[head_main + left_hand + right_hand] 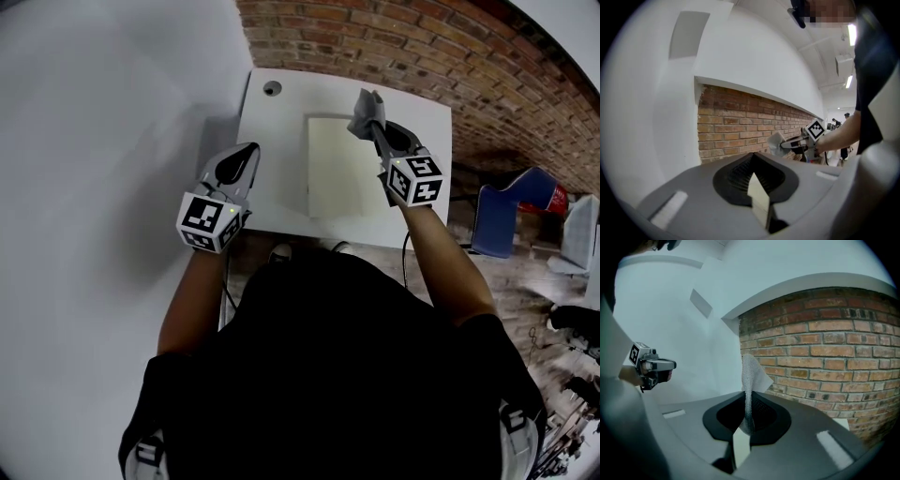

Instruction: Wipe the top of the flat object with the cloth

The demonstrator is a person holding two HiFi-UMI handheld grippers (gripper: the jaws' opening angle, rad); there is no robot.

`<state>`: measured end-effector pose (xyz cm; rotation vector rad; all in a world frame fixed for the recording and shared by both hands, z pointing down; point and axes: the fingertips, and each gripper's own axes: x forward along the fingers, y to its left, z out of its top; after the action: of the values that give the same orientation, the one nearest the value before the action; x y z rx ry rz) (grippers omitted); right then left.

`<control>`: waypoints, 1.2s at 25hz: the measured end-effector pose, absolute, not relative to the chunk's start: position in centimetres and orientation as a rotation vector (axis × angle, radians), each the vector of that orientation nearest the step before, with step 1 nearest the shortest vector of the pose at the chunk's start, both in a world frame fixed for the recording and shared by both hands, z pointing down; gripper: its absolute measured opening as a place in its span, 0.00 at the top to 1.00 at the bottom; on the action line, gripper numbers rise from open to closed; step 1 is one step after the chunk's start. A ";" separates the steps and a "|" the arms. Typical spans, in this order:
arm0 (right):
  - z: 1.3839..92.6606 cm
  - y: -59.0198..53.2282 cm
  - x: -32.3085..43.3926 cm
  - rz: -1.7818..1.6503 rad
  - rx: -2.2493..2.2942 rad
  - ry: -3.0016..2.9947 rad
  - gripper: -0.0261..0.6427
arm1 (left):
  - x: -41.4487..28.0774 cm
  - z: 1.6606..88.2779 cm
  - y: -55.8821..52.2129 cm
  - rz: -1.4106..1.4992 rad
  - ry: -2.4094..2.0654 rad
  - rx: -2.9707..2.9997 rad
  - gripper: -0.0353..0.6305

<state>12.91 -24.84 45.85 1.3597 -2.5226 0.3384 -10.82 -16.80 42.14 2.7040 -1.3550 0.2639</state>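
Brick wall (422,47) behind the table (272,141); my right gripper (372,127) pinches the cloth (367,108) over the board (342,178), left gripper (242,161) clenched empty.

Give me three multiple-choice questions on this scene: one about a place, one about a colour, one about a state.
1. Where is the cloth?
A. on the floor
B. clamped in the right gripper
C. over a chair

2. What colour is the flat panel on the table?
A. red
B. black
C. pale cream

3. The left gripper is:
A. shut, empty
B. shut on a cup
C. wide open

Answers: B, the cloth rises from between its jaws; C, it lies pale on the white table; A, its jaws meet with nothing between.
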 end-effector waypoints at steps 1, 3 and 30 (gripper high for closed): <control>46.4 -25.0 12.7 0.349 1.345 -2.519 0.94 | -10.7 42.4 -16.9 0.265 -1.351 2.700 0.95; 47.3 -25.5 12.2 0.368 1.318 -2.511 0.94 | -10.7 42.8 -17.0 0.269 -1.345 2.693 0.95; 63.7 -29.3 4.4 0.739 1.065 -2.321 0.94 | -13.5 46.5 -17.5 0.320 -1.384 2.575 0.95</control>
<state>4.42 -29.32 63.68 1.0647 -2.3211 0.7389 -13.54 -17.47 46.49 2.5745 -1.3842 0.3203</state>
